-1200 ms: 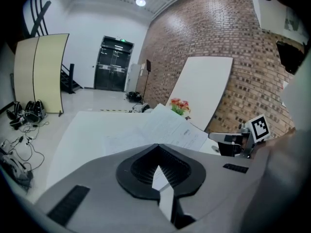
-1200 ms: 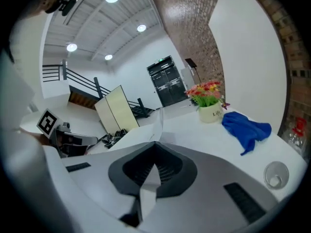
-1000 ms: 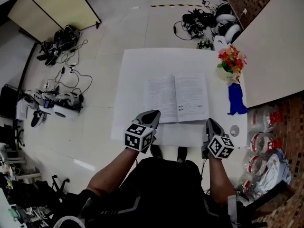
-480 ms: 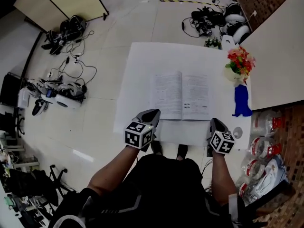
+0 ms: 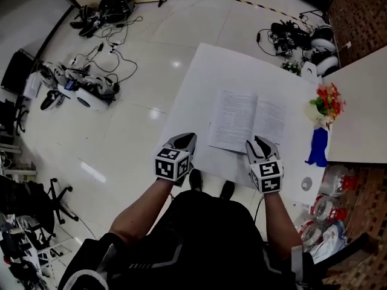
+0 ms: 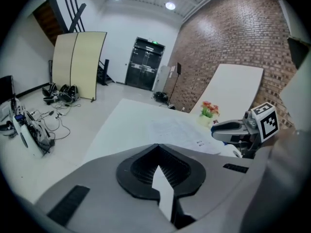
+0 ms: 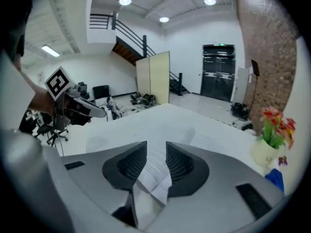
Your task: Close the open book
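Tabletop (image 5: 225,71) white, mostly bare beyond and left of open book (image 5: 248,121). Book flat, pages up, toward near edge, right of centre. Floor left of table open; cables and gear (image 5: 78,83) well off to left. Vase (image 5: 319,112) at right edge holds red and yellow flowers; blue object (image 5: 317,147) just nearer.

Left gripper (image 6: 158,146) over near-left table corner, apart from book, jaws together, nothing held.

Right gripper (image 7: 156,144) over book's near right corner. Jaws just been opening, now partly apart, page edge between them, not pinched.
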